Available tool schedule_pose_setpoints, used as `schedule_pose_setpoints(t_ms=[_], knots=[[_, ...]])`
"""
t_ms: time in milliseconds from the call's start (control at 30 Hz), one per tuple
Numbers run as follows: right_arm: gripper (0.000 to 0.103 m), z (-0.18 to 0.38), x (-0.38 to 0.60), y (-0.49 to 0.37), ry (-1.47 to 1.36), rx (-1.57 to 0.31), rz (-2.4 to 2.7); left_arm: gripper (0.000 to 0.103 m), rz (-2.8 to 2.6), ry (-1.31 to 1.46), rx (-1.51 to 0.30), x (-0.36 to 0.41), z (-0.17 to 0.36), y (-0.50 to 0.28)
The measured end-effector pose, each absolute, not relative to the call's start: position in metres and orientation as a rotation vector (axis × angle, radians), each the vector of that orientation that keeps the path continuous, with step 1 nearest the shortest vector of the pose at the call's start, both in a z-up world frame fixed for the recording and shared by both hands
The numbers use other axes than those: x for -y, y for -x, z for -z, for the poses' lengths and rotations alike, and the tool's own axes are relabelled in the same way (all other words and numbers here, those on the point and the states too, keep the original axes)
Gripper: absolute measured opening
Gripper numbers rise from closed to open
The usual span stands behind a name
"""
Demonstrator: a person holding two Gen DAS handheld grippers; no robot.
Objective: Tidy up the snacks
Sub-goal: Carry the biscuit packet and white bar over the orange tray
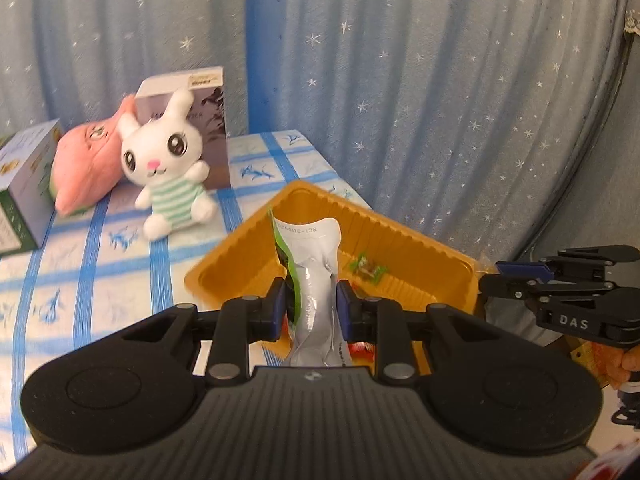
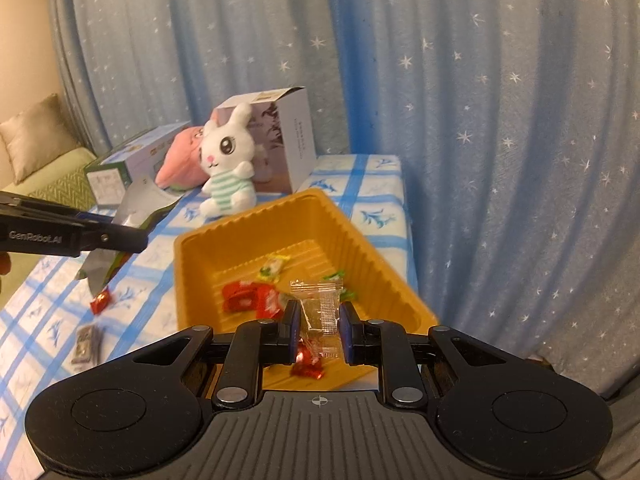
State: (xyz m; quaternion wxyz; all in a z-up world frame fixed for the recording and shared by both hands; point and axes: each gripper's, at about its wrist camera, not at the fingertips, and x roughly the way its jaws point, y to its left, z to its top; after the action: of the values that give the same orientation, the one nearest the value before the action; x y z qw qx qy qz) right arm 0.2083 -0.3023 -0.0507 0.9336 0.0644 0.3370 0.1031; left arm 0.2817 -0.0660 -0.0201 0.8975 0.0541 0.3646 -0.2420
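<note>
Right wrist view: my right gripper [image 2: 319, 320] pinches a clear packet [image 2: 320, 307] over the yellow tray [image 2: 192, 264], which already holds several candies. My left gripper [image 1: 311, 304] clamps a silver pouch [image 1: 316, 280] (also tray-bound, I'd judge). A red candy [image 2: 100, 300] and grey packet [image 2: 86, 346] remain on the table.

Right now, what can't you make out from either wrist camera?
- Left wrist: the silver pouch hides the tray floor behind it; its lower end is cut off by the left gripper.
- Right wrist: the clear packet contents are unreadable; the grey packet is blurred.
</note>
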Motion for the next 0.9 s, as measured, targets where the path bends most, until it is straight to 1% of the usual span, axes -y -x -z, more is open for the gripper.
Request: schedule_pose_setpoints(t_ms=[200, 467, 667, 900], knots=[[0.021, 0.054, 0.308, -0.238, -0.13, -0.695, -0.201, 0.024, 0.513, -0.16, -0.763, 0.082, 0.031, -0.32], [0.021, 0.067, 0.312, -0.26, -0.133, -0.72, -0.192, 0.024, 0.522, -0.236, -0.806, 0.093, 0.063, -0.366], [0.021, 0.075, 0.314, -0.266, -0.146, -0.742, -0.18, 0.024, 0.505, -0.304, -0.854, 0.098, 0.09, -0.383], [0.021, 0.08, 0.315, -0.272, -0.154, -0.756, -0.172, 0.025, 0.495, -0.327, -0.898, 0.097, 0.107, -0.392]])
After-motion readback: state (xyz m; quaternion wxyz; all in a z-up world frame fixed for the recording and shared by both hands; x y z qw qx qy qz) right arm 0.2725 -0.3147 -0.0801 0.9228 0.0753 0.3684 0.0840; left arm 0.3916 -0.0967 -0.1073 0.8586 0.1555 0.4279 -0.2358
